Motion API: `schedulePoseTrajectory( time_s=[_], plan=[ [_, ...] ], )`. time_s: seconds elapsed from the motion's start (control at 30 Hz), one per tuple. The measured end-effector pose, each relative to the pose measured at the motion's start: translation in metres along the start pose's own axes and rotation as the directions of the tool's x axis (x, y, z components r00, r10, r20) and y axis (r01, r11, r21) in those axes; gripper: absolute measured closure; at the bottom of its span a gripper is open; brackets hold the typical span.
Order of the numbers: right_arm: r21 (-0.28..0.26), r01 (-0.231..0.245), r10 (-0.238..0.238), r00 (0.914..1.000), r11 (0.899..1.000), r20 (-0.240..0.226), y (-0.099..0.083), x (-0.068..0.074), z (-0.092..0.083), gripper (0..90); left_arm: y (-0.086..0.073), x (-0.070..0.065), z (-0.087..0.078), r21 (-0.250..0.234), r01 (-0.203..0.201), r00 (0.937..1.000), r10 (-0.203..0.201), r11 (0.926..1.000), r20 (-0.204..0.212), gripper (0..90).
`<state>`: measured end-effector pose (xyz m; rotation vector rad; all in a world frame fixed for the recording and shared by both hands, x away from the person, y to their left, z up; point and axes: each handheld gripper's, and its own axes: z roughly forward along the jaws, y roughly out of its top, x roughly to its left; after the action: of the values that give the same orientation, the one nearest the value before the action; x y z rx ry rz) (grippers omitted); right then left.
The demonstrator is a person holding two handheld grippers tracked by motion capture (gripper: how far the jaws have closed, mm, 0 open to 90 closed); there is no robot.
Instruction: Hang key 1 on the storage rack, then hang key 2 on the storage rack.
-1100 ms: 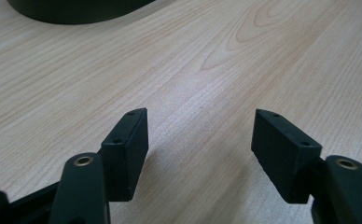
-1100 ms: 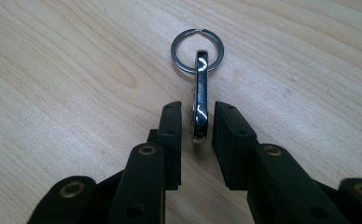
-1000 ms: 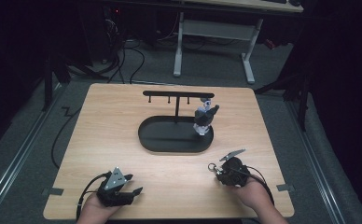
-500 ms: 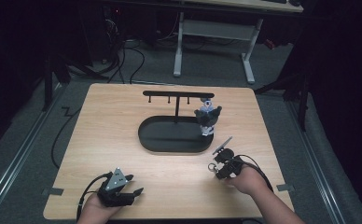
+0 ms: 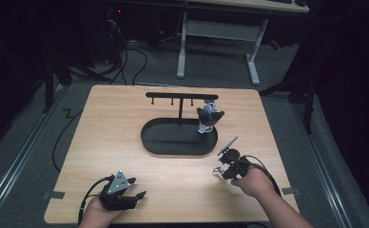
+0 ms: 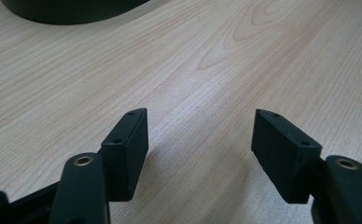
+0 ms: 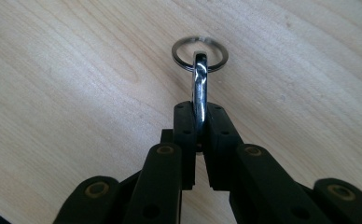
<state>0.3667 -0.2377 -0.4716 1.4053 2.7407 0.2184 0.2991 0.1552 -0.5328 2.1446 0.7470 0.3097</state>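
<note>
Table (image 5: pixel 125 142) lit from above, surroundings near black; gripper views bright, soft shadows, near jaws blurred.

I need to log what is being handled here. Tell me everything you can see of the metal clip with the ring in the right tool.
The metal clip is a slim, shiny, silvery loop seen edge-on, standing up from between the two black pads of the right tool, which have just closed on its lower part. A thin round split ring of the same bright metal hangs through its top end, lying flat toward the pale wooden table. The clip's lower end is hidden between the pads. In the high view it is too small to make out.
</note>
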Motion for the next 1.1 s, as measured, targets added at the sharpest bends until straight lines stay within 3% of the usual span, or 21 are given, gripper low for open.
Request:
schedulePoseTrajectory(
  time_s=[0.13, 0.17, 0.6, 1.1],
  plan=[
    [0.011, -0.006, 0.006, 1.0000, 1.000, -0.001, -0.001, 0.002, -0.008, 84.9, 0.001, 0.000, -0.001, -0.005, -0.001, 1.0000, 0.001, 1.0000, -0.003, 37.0],
    [-0.003, 0.019, -0.019, 0.9998, 1.000, -0.003, -0.002, 0.001, -0.010, 84.9, 0.001, 0.000, -0.001, -0.007, 0.000, 1.0000, 0.000, 1.0000, -0.004, 37.1],
    [-0.039, -0.002, 0.001, 0.9998, 0.999, -0.018, -0.007, -0.002, -0.023, 84.9, 0.002, 0.001, -0.005, -0.034, 0.016, 0.9998, -0.017, 0.9993, -0.006, 37.1],
    [-0.073, 0.006, -0.008, 0.9998, 0.997, -0.021, 0.005, 0.004, -0.048, 84.9, 0.003, 0.001, -0.007, -0.040, 0.016, 0.9998, -0.016, 0.9991, -0.010, 37.1]
  ],
)
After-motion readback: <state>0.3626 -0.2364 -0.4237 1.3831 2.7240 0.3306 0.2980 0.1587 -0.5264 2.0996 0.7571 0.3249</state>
